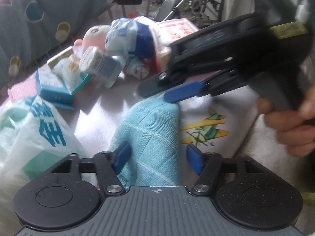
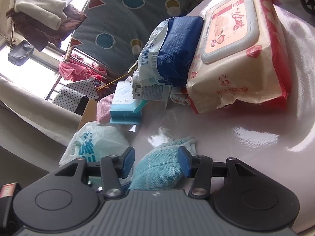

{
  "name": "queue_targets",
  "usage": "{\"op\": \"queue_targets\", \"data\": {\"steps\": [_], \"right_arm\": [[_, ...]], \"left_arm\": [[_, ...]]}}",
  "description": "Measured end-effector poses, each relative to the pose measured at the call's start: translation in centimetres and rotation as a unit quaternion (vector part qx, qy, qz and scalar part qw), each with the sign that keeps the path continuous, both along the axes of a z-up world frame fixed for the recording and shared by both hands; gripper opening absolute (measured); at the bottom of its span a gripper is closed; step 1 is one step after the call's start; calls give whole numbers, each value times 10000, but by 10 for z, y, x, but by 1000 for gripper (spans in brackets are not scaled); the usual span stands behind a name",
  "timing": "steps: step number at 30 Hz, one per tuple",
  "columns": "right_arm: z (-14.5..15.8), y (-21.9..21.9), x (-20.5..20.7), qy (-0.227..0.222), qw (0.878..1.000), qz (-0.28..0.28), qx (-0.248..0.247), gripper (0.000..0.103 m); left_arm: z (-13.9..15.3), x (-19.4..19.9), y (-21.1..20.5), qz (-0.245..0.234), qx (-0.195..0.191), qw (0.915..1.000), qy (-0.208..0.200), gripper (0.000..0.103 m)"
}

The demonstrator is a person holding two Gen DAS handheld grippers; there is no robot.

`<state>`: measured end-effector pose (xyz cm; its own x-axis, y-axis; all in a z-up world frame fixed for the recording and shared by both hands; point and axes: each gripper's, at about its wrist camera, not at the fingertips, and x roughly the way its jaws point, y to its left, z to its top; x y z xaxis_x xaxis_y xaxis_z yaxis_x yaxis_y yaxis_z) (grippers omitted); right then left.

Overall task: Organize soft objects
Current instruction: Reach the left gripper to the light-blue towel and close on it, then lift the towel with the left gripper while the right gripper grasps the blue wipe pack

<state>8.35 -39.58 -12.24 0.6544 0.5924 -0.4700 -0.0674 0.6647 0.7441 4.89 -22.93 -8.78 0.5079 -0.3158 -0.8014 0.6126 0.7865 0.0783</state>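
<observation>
A light blue checked cloth [image 1: 151,133] lies on the white table, partly over a white cloth with a yellow-green plane print [image 1: 204,131]. My left gripper [image 1: 157,158] is open, its blue pads either side of the cloth's near end. My right gripper [image 1: 171,96] comes in from the right, held by a hand, its blue pad at the cloth's far end. In the right wrist view the right gripper [image 2: 156,163] is open around the same blue cloth [image 2: 159,171], pads apart, not squeezing it.
A pile stands at the back: a wet-wipes pack [image 2: 236,47], a dark blue pack [image 2: 175,49], a teal box [image 2: 124,106], a pink cloth [image 2: 103,110], a plush toy [image 1: 92,37]. A white plastic bag [image 1: 33,129] lies at the left. A dotted quilt [image 2: 126,15] hangs behind.
</observation>
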Motion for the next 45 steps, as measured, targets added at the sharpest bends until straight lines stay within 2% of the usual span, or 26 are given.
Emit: {"op": "queue_targets", "data": {"steps": [7, 9, 13, 15, 17, 25, 30, 31, 36, 39, 45], "right_arm": [[42, -4, -1, -338, 9980, 94, -521, 31], [60, -8, 4, -455, 9968, -22, -664, 43], [95, -15, 25, -585, 9913, -418, -1099, 45], [106, -17, 44, -417, 9881, -645, -1335, 57], [111, -18, 67, -157, 9856, -757, -1506, 60], [97, 10, 141, 1091, 9646, -815, -2259, 60], [88, 29, 164, 1487, 9520, -737, -2572, 60], [88, 31, 165, 1491, 9506, -756, -2615, 60], [91, 35, 161, 1365, 9488, -853, -2718, 39], [93, 30, 154, 1233, 9533, -938, -2594, 31], [104, 4, 129, 845, 9709, -1188, -1902, 28]], "left_arm": [[-1, -2, 14, 138, -197, 9997, -97, 35], [0, -4, 18, 151, -250, 9995, -134, 25], [3, -7, 28, 177, -406, 9990, -102, 22], [2, -7, 32, 180, -456, 9988, -85, 22], [2, -7, 36, 180, -516, 9985, -73, 22], [-1, 0, 49, 177, -862, 9961, 80, 22], [-3, 5, 56, 179, -1082, 9938, 206, 22], [-3, 5, 58, 186, -1119, 9933, 221, 22], [-3, 7, 62, 209, -1232, 9919, 247, 21], [-2, 6, 63, 189, -1248, 9918, 193, 21], [4, 2, 67, 272, -1338, 9906, 98, 18]]}}
